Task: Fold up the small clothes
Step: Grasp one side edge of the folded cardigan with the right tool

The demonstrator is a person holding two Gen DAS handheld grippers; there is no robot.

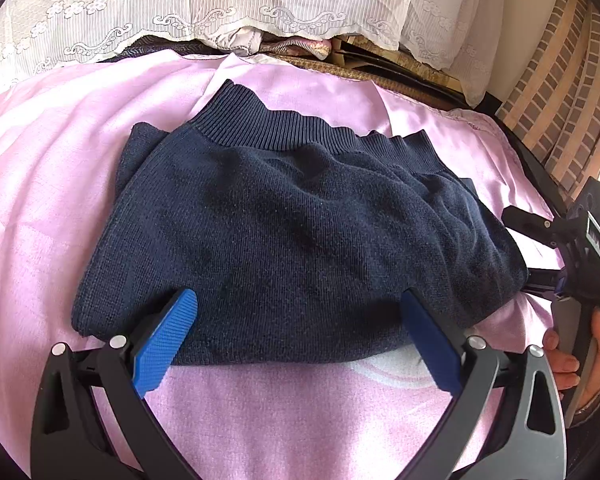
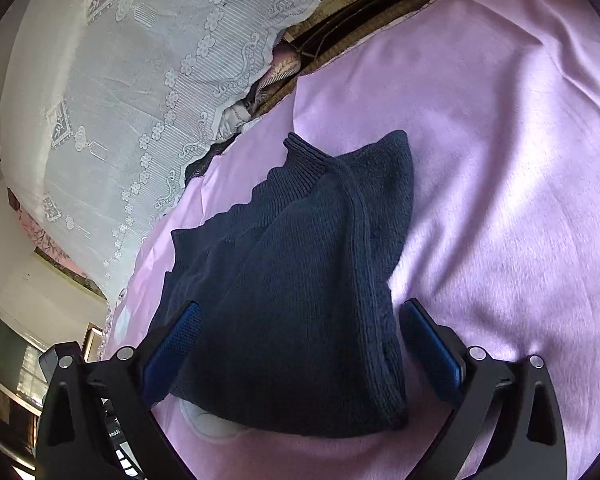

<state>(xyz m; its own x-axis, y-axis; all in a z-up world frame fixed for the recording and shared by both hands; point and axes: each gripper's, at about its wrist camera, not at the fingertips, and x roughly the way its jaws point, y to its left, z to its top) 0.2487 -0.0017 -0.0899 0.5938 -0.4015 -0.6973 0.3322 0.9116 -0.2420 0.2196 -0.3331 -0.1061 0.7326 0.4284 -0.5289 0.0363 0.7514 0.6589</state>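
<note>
A navy knitted sweater [image 1: 300, 232] lies folded on a pink sheet [image 1: 40, 200], its ribbed hem [image 1: 284, 128] toward the far side. My left gripper [image 1: 300, 328] is open, and its blue pads [image 1: 166, 344] stand wide apart over the sweater's near edge. In the right wrist view the same sweater [image 2: 300, 300] bulges up between the wide-apart fingers of my open right gripper [image 2: 300, 348], which straddle its near folded edge. The right gripper [image 1: 548, 252] also shows at the sweater's right end in the left wrist view, held by a hand [image 1: 568, 360].
White lace fabric [image 1: 180, 8] hangs along the far side of the bed, with bundled cloth and dark boards [image 1: 300, 48] beneath it. A brick-patterned surface [image 1: 560, 92] rises at the far right. The pink sheet [image 2: 500, 160] spreads widely around the sweater.
</note>
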